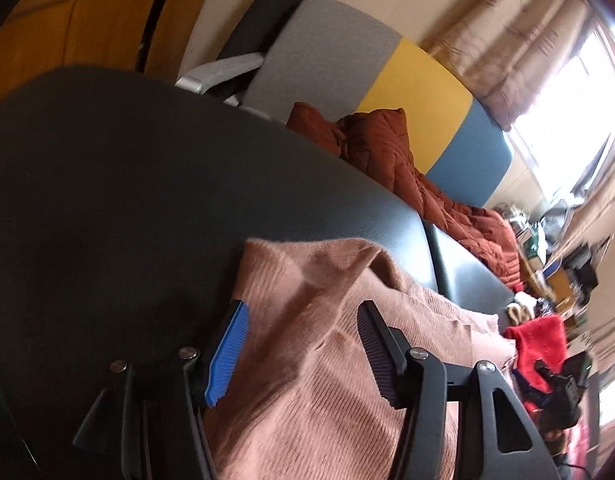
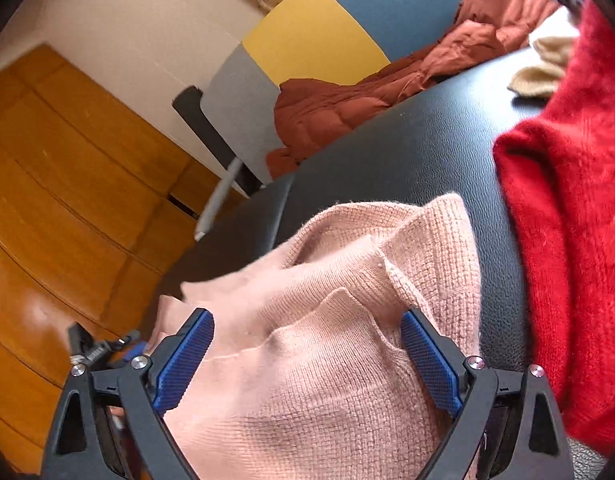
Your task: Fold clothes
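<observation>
Right wrist view shows a wide black leather surface (image 2: 407, 152) carrying a fuzzy red sweater (image 2: 567, 240) at its right side and, just beside it, a rumpled pink knit sweater (image 2: 327, 340) that bunches up between the spread fingers of the right gripper (image 2: 307, 360), the blue pads (image 2: 429, 364) flanking the cloth without pinching it. In the left wrist view the same pink knit lies under the left gripper (image 1: 303, 348), whose jaws also stand wide apart over a raised fold, with a rust quilted jacket (image 1: 387, 148) heaped beyond the black edge.

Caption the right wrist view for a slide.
Open right gripper straddling a rumpled pink knit sweater on black leather surface, beside red fuzzy sweater.
</observation>
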